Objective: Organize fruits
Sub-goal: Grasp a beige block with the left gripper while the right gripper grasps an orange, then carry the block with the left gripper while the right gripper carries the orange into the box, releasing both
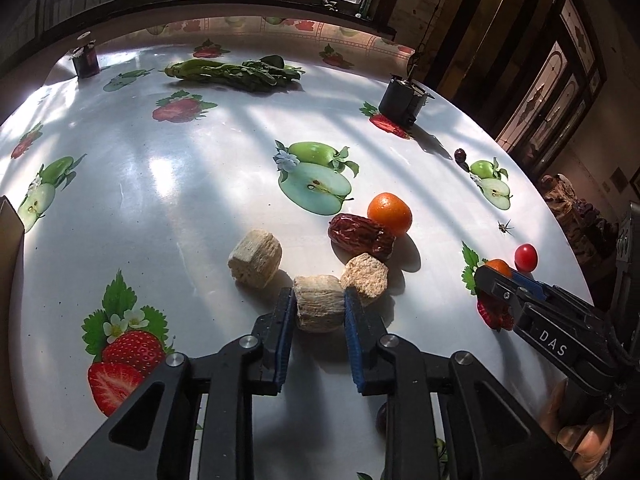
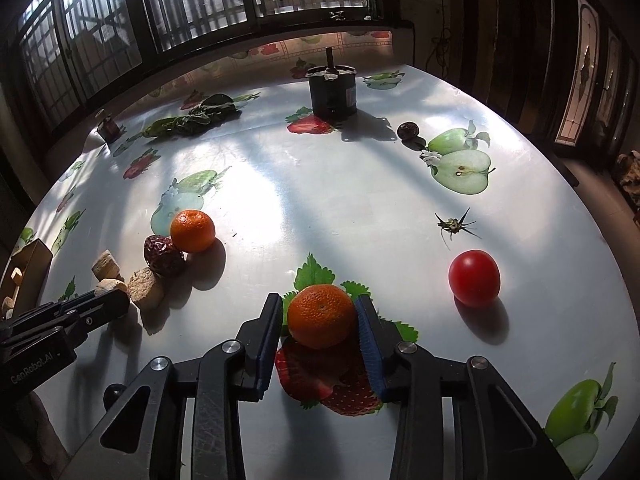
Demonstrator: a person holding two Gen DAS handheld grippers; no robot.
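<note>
The left gripper [image 1: 320, 304] pinches a beige chunk [image 1: 319, 306]. The right gripper [image 2: 320, 316] squeezes an orange [image 2: 321, 315]. A box [image 2: 34, 264] at the edge, cut off, holds more chunks.

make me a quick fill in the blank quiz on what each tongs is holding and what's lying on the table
1. The left tongs are closed on a pale ____ chunk.
2. The right tongs grip an ____.
3. The red cherry tomato lies to the ____ of the right tongs.
4. The wrinkled brown date touches the second ____.

Missing words: cork; orange; right; orange
</note>
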